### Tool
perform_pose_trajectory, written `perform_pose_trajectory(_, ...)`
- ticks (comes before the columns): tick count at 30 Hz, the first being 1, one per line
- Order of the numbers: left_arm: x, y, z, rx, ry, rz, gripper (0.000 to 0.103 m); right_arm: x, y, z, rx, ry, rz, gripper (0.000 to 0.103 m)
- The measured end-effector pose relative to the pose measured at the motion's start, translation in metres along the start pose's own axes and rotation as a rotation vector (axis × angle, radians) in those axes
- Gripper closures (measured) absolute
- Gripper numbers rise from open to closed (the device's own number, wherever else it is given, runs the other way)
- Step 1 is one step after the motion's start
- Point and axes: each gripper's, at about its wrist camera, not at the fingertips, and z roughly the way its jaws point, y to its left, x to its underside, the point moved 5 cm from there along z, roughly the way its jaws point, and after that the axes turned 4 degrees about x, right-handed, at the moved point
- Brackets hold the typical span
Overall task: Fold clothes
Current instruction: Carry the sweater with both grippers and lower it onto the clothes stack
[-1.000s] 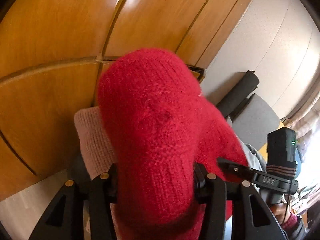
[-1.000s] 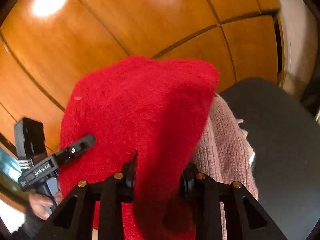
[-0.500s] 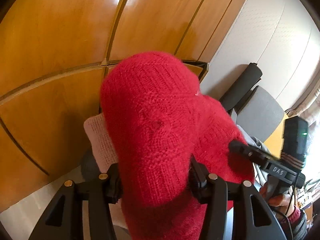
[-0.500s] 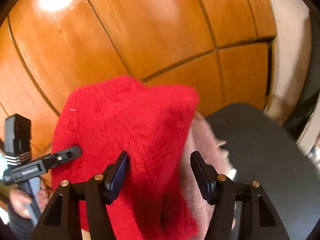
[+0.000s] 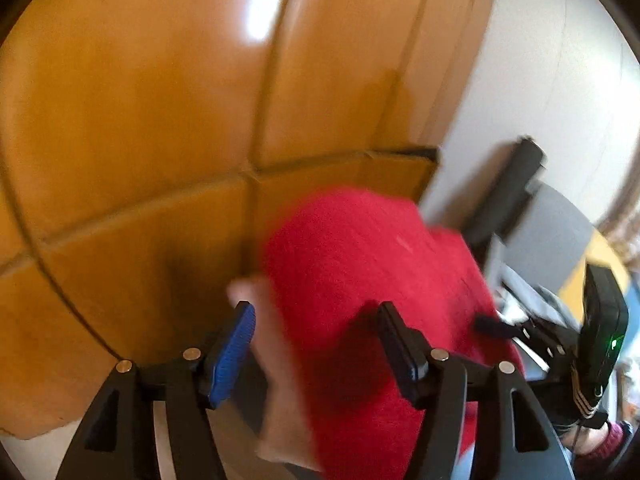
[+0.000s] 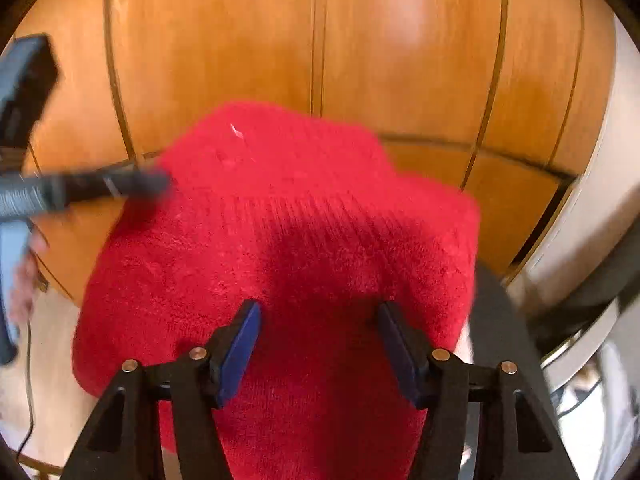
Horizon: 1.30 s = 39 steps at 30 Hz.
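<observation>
Red fuzzy knit sweater (image 6: 280, 248) lies below both tongs; we see left gripper (image 5: 316, 344) opening, right gripper (image 6: 318, 340) spread, neither gripping. Pale pink knit (image 5: 276, 380) visible in left view only.

Sweater (image 6: 280, 248) piled on top of another knit garment (image 5: 276, 380), which peeks out at the left side. Wooden cabinet (image 6: 320, 40) right behind the pile. Chair (image 5: 548, 228) off to the right, beside the cabinet's far edge.

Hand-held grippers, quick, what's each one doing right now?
Left hand-held gripper: jaws opening, gripping nothing; red sweater lies beyond them.
Right hand-held gripper: open, pads off the sweater.
</observation>
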Motion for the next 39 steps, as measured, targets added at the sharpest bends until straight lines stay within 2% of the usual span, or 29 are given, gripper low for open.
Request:
perform_pose_trajectory(2, -0.011, -0.004, -0.019, 0.001, -0.086, 0.026, 0.039, 0.006, -0.005, 0.000, -0.007, -0.014, 0.026, 0.037)
perform_pose_trajectory(5, -0.019, -0.021, -0.037, 0.073, -0.153, 0.112, 0.039, 0.015, -0.008, -0.002, -0.019, -0.013, 0.071, 0.034)
perform_pose_trajectory(7, -0.021, -0.048, -0.033, 0.123, -0.160, 0.208, 0.039, 0.018, -0.011, -0.003, -0.028, -0.016, 0.089, 0.032)
perform_pose_trajectory(9, -0.022, -0.067, -0.011, 0.133, -0.121, 0.261, 0.039, 0.019, -0.010, -0.002, -0.030, -0.016, 0.084, 0.030)
perform_pose_trajectory(13, 0.001, -0.052, 0.063, 0.088, 0.025, 0.189, 0.038, 0.025, -0.015, 0.010, -0.036, -0.001, 0.083, 0.028)
perform_pose_trajectory(15, 0.019, -0.047, 0.087, 0.047, -0.001, 0.197, 0.037, 0.034, -0.023, 0.018, -0.045, 0.009, 0.102, 0.027)
perform_pose_trajectory(18, 0.023, -0.045, 0.092, 0.071, -0.035, 0.153, 0.037, 0.045, -0.035, 0.027, -0.062, -0.012, 0.147, 0.026)
perform_pose_trajectory(20, 0.024, -0.050, 0.095, 0.045, -0.045, 0.165, 0.037, 0.045, -0.040, 0.029, -0.060, -0.020, 0.166, 0.026)
perform_pose_trajectory(24, 0.024, -0.062, 0.085, 0.004, -0.068, 0.191, 0.036, 0.041, -0.023, 0.023, -0.033, -0.002, 0.162, 0.025)
perform_pose_trajectory(27, 0.024, -0.068, 0.068, 0.000, -0.090, 0.196, 0.034, 0.051, -0.028, -0.015, -0.006, 0.008, 0.170, 0.023)
perform_pose_trajectory(31, 0.014, -0.074, 0.052, 0.004, -0.121, 0.188, 0.033, 0.045, -0.035, -0.013, 0.025, 0.009, 0.174, 0.016)
perform_pose_trajectory(39, 0.007, -0.047, 0.034, -0.024, -0.136, 0.123, 0.033, 0.032, -0.023, -0.042, 0.072, -0.055, 0.170, 0.014)
